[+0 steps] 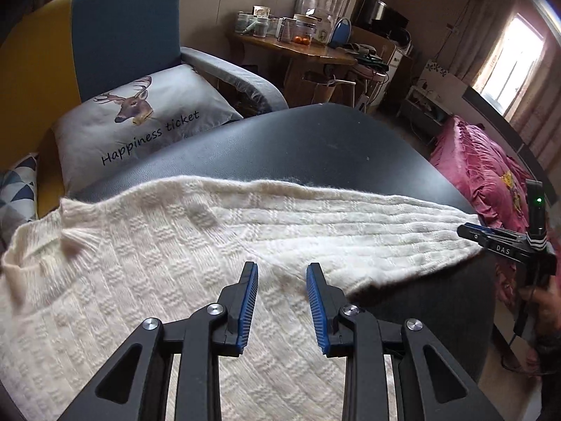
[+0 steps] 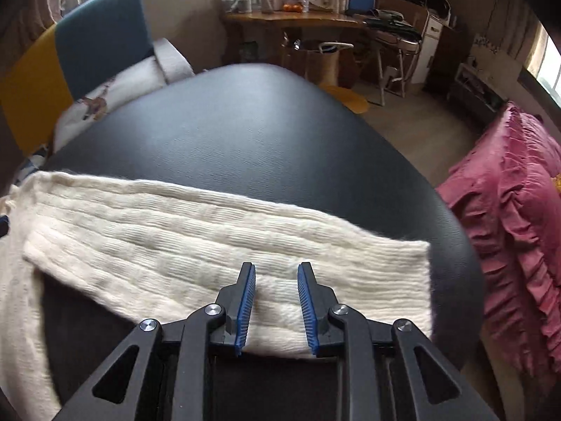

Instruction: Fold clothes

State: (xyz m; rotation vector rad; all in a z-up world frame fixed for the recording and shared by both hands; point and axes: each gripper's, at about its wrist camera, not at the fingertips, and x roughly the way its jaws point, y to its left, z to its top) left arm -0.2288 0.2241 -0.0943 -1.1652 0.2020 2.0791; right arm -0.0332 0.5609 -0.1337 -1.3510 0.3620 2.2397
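Observation:
A cream knit sweater [image 1: 147,245] lies flat on a black table [image 1: 308,140]. One sleeve [image 2: 217,238] stretches to the right, and its cuff [image 2: 413,280] ends near the table's right edge. My left gripper [image 1: 282,266] hangs open over the sweater's body where the sleeve begins, with nothing between its blue pads. My right gripper [image 2: 276,266] is open over the sleeve close to the cuff, its pads apart and gripping nothing. In the left wrist view the right gripper [image 1: 463,230] shows side-on at the cuff end.
A sofa with a deer-print pillow [image 1: 140,119] stands behind the table on the left. A pink bedspread [image 2: 519,210] lies to the right of the table. A cluttered wooden desk [image 2: 298,21] is at the back. A hand [image 1: 547,301] holds the right gripper.

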